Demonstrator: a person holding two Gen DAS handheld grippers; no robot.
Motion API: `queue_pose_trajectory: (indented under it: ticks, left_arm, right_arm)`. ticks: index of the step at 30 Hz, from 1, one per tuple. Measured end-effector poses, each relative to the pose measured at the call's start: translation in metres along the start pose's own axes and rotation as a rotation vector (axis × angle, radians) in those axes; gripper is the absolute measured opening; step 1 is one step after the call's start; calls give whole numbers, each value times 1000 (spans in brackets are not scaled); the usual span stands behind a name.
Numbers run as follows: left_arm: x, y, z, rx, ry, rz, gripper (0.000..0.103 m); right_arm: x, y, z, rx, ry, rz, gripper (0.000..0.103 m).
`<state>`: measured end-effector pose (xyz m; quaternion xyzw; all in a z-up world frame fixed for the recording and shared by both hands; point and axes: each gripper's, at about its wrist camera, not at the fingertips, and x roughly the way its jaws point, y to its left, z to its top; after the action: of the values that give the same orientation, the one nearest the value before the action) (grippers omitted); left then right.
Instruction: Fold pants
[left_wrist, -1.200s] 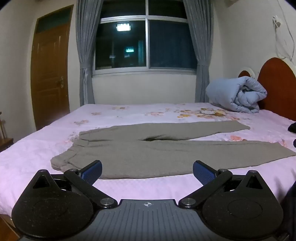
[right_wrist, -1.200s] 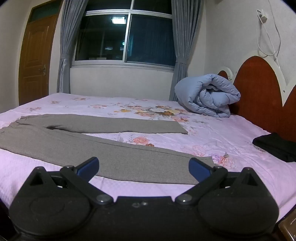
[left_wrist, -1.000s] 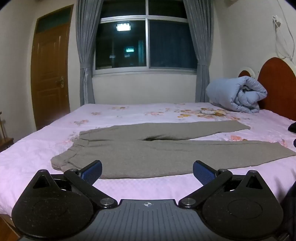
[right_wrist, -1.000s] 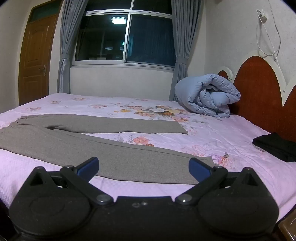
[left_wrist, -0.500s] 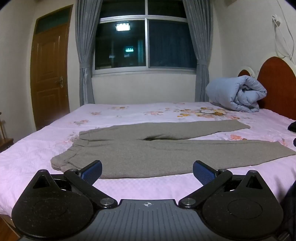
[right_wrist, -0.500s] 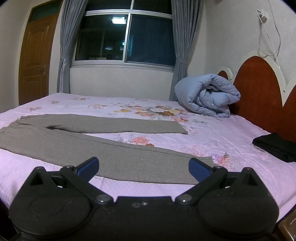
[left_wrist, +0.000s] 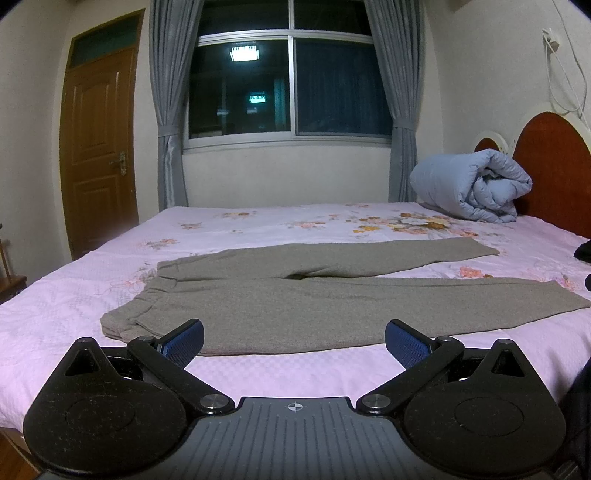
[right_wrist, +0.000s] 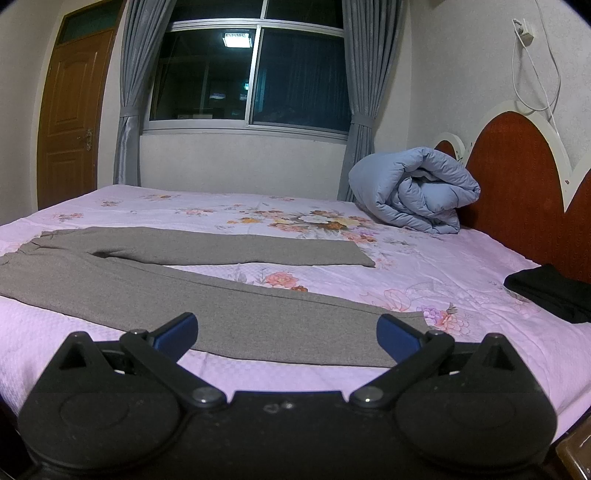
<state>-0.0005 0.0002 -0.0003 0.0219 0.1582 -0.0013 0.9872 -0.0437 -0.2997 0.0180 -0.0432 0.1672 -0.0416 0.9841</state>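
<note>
Grey-brown pants (left_wrist: 295, 295) lie flat on the pink floral bed (left_wrist: 258, 229), waist at the left, both legs spread towards the right. In the right wrist view the pants (right_wrist: 184, 288) show their two leg ends, the near one just beyond the fingers. My left gripper (left_wrist: 294, 341) is open and empty, held at the bed's near edge in front of the waist and near leg. My right gripper (right_wrist: 287, 336) is open and empty, in front of the near leg's end.
A rolled blue quilt (left_wrist: 469, 188) lies by the red headboard (right_wrist: 517, 177) at the far right. A folded black garment (right_wrist: 550, 291) lies on the bed's right side. A window with grey curtains and a wooden door (left_wrist: 99, 147) stand behind the bed.
</note>
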Motion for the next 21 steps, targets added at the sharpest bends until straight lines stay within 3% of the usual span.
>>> queue_pose_trajectory:
  ticks: [21]
  left_arm:
    - [0,-4,-6,1,2,-3,103]
  right_arm:
    - [0,0,0,0,2,0,97]
